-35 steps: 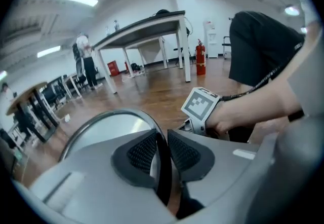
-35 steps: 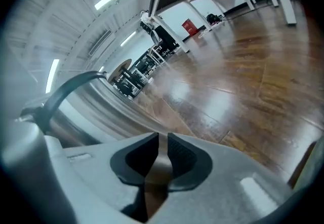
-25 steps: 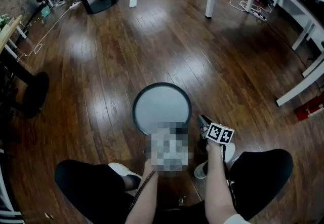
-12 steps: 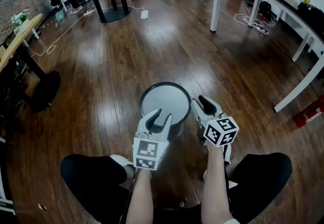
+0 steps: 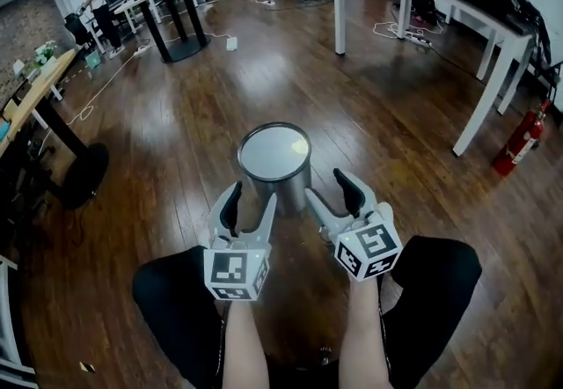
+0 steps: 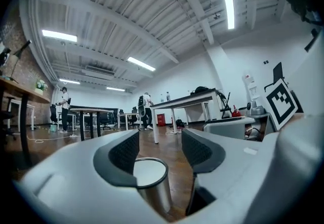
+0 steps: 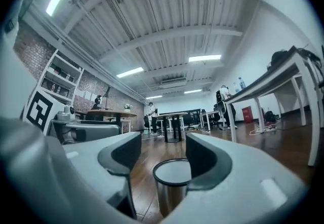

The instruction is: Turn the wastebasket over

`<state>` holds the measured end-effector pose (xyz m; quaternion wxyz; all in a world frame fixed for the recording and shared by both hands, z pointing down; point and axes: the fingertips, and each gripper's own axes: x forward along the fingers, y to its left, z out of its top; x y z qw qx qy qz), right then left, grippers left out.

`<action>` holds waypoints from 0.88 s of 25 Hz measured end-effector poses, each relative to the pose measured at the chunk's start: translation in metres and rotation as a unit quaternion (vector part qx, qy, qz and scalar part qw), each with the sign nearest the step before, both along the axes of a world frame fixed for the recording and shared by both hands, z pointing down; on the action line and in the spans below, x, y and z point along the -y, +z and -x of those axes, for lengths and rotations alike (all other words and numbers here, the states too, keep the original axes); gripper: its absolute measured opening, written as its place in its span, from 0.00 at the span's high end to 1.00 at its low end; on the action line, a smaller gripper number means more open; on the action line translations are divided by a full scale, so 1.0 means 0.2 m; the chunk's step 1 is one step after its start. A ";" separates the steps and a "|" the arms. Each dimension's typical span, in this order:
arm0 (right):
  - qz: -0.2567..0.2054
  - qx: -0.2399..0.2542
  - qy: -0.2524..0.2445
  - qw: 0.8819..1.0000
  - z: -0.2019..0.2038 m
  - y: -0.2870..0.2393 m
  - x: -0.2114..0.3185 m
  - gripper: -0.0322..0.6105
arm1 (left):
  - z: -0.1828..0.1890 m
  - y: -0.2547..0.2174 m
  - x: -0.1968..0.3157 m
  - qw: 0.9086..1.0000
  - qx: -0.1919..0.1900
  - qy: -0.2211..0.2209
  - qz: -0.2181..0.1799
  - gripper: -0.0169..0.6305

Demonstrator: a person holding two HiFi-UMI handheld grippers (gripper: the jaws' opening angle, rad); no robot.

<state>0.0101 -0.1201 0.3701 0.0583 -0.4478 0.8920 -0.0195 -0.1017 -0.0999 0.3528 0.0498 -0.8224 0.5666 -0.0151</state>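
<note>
The wastebasket [image 5: 274, 158] is a shiny metal cylinder standing upright on the wood floor, its top a pale flat disc ringed in black. It also shows low between the jaws in the left gripper view [image 6: 152, 182] and the right gripper view [image 7: 174, 182], farther off than the jaws. My left gripper [image 5: 251, 200] hovers just near-left of the basket; its jaws are opening, with nothing between them. My right gripper [image 5: 327, 189] hovers just near-right of it, apart from it, jaws also opening and empty. Both point level, above the floor.
My knees [image 5: 176, 299] flank the grippers. White table legs [image 5: 339, 9] stand behind, and a long white table [image 5: 479, 53] at the right with a red fire extinguisher [image 5: 519, 141]. A wooden desk [image 5: 35, 88] and a dark round base [image 5: 84, 172] sit left. People stand far back.
Both grippers have come up off the floor beside the basket and their jaws have spread apart. The basket stands where it was, and the head view has tipped up to show more of the room.
</note>
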 end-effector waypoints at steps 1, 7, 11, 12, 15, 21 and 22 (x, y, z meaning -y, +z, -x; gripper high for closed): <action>-0.004 -0.002 0.007 1.000 0.00 -0.02 -0.11 0.53 | 0.01 -0.01 -0.10 1.000 -0.002 0.003 -0.002 0.53; -0.036 -0.020 0.036 0.998 0.04 -0.13 -0.76 0.40 | 0.13 -0.08 -0.70 0.998 -0.052 -0.013 -0.021 0.47; -0.057 -0.030 0.052 0.997 0.07 -0.24 -1.17 0.36 | 0.19 -0.16 -1.09 0.997 -0.071 -0.022 -0.030 0.28; -0.064 -0.032 0.058 0.996 0.07 -0.27 -1.24 0.36 | 0.20 -0.18 -1.17 0.997 -0.070 -0.028 -0.035 0.26; -0.080 -0.041 0.074 0.993 0.07 -0.32 -1.43 0.36 | 0.27 -0.19 -1.38 0.996 -0.062 -0.048 -0.044 0.23; -0.052 -0.074 0.094 0.991 0.00 -0.24 -1.70 0.36 | 0.32 -0.15 -1.67 0.994 -0.074 -0.063 -0.047 0.23; -0.045 -0.078 0.094 0.991 -0.01 -0.21 -1.73 0.36 | 0.31 -0.14 -1.70 0.994 -0.071 -0.065 -0.046 0.23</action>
